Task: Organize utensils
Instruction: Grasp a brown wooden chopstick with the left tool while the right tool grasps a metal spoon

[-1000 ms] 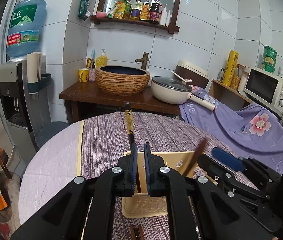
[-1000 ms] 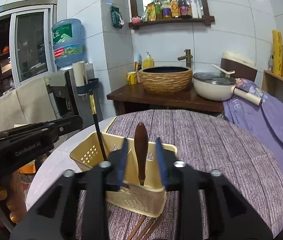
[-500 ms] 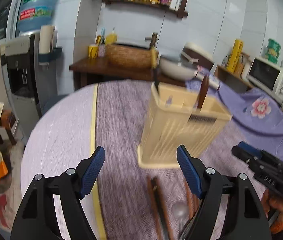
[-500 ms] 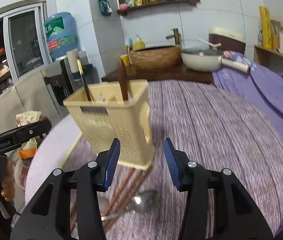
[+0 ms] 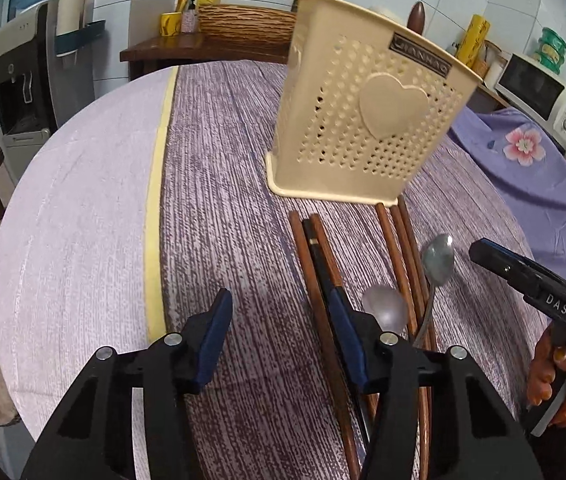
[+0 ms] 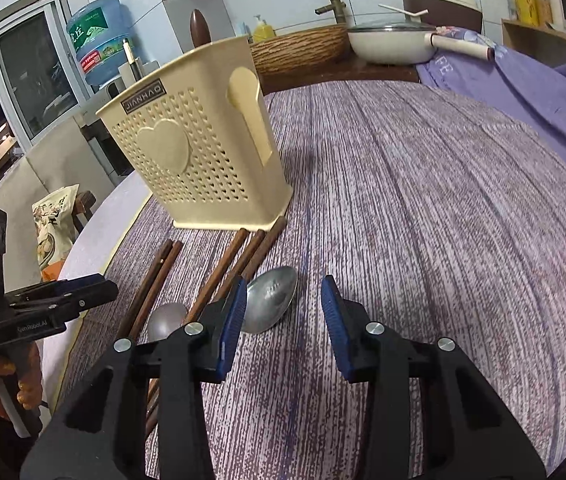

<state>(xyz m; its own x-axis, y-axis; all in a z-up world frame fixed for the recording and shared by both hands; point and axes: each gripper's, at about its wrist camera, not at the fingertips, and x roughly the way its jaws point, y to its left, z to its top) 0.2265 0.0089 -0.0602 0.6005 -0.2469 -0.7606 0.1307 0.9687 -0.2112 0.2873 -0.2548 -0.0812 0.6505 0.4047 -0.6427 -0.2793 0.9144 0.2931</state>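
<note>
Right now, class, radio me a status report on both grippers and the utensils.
Left gripper and right gripper closing, both empty. Chopsticks and two spoons on the table before the holder. Nothing blocking.

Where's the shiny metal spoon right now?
The shiny metal spoon lies bowl-up on the purple tablecloth in the right wrist view, just right of the brown chopsticks and in front of the cream utensil holder.

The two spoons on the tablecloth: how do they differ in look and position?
The shiny metal spoon has a bright, reflective bowl; the dull spoon looks matte and greyish. The shiny metal spoon lies nearer the right gripper, the dull spoon further left, against the chopsticks. Both lie flat before the utensil holder, not yet put away.
</note>
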